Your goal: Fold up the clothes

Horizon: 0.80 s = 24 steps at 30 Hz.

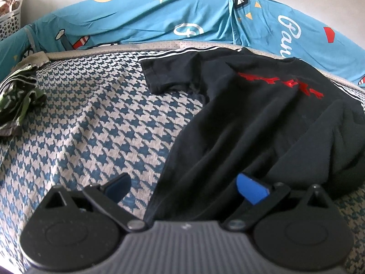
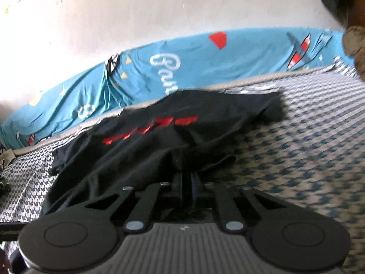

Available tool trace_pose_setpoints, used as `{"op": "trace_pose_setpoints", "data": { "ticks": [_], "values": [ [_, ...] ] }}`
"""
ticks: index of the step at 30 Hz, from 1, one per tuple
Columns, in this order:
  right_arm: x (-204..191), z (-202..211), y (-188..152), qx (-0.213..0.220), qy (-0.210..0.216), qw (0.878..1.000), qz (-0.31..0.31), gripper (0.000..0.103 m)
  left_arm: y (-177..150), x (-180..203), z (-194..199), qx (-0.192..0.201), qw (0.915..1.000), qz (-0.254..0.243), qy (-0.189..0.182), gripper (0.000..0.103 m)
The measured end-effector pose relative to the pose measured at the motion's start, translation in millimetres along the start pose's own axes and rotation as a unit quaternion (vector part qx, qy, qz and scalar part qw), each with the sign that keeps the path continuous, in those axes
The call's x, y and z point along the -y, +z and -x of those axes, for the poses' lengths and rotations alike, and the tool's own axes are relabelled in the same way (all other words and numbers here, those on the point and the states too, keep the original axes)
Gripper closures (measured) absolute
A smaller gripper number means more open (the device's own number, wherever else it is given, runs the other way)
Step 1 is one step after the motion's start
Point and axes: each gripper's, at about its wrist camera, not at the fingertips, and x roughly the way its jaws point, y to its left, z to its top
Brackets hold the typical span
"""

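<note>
On the bed, centre frame: black T-shirt (image 1: 262, 114), red print up, spread on the houndstooth cover (image 1: 91, 125).
Right tongs (image 2: 186, 182): I have them clamped on the shirt's near edge, fabric bunched between the blades, likely to raise a fold.
Left tongs (image 1: 182, 189): spread wide, astride the hem, gripping nothing.
Edges: blue sheet (image 1: 182, 16) borders the top.
Open room: bare cover left of shirt; green garment (image 1: 18, 96) far left.

Both wrist views sat low and close over the bed, facing its far edge. Shared: black T-shirt (image 1: 262, 118) (image 2: 146, 137), blue printed sheet (image 1: 159, 20) (image 2: 194, 59).
</note>
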Motion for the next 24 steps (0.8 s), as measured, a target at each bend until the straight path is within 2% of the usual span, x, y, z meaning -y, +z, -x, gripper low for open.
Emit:
{"op": "trace_pose_setpoints", "data": {
  "ticks": [5, 11, 17, 24],
  "values": [
    [10.8, 43.6, -1.1, 0.029, -0.019, 0.999, 0.011, 0.093, -0.5, 1.6, 4.6, 0.005, 1.0000, -0.005, -0.004, 0.000],
    [24.4, 90.1, -17.0, 0.030, -0.035, 0.999, 0.014, 0.093, -2.7, 5.3, 9.4, 0.010, 0.9998, -0.016, -0.001, 0.000],
    [31.5, 105.7, -37.3, -0.009, -0.046, 0.999, 0.017, 0.093, -5.9, 7.2, 15.4, 0.017, 0.9997, -0.019, -0.002, 0.000],
    [54.0, 116.1, -38.1, 0.003, -0.072, 0.997, -0.007, 0.090, -6.8, 9.2, 22.8, 0.027, 0.9995, -0.016, -0.007, 0.000]
  ]
}}
